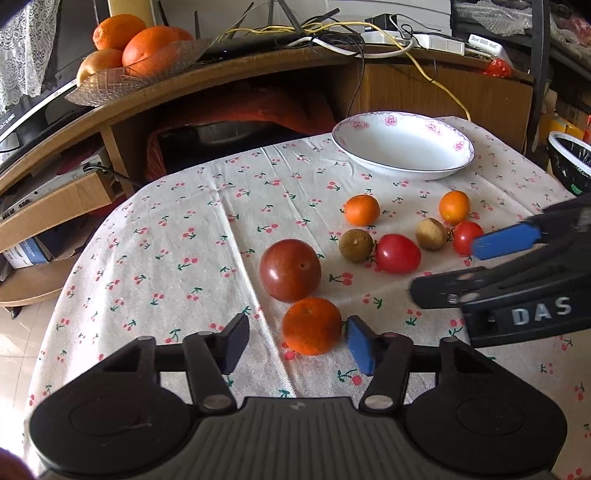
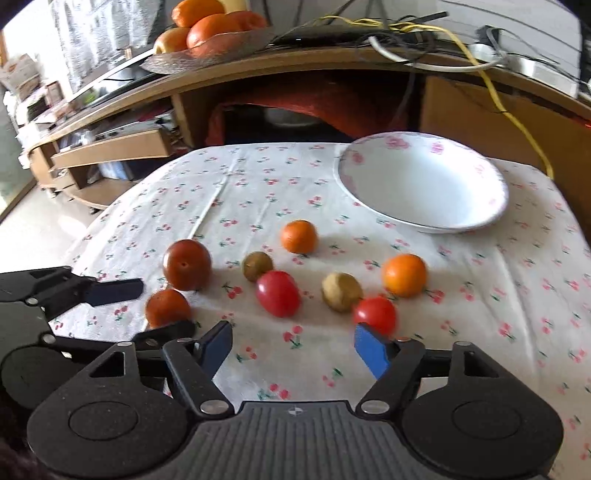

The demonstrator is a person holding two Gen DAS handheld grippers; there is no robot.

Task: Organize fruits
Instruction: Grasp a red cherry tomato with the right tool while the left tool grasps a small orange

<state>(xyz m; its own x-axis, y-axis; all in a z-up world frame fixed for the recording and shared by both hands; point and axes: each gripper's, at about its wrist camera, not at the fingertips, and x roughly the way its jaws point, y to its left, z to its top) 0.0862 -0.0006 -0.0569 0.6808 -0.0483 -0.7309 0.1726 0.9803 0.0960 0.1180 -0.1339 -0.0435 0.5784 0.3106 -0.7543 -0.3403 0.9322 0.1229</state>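
Note:
My left gripper (image 1: 298, 341) is open around a small orange (image 1: 312, 325) on the cherry-print cloth, with the blue pad almost touching the fruit. Just beyond sits a large dark red fruit (image 1: 290, 269). My right gripper (image 2: 293, 343) is open, its blue pad right behind a small red tomato (image 2: 375, 314). Ahead lie a bigger red tomato (image 2: 277, 293), two brown fruits (image 2: 341, 291) (image 2: 257, 265) and two little oranges (image 2: 403, 275) (image 2: 298, 236). A white flowered plate (image 1: 402, 155) stands empty at the back right.
Behind the table a curved wooden shelf (image 1: 229, 77) carries a glass dish of big oranges (image 1: 147, 48) and tangled cables (image 1: 332, 33). A black bin (image 1: 570, 162) stands off the table's right side. The cloth's left half (image 1: 166, 240) holds no fruit.

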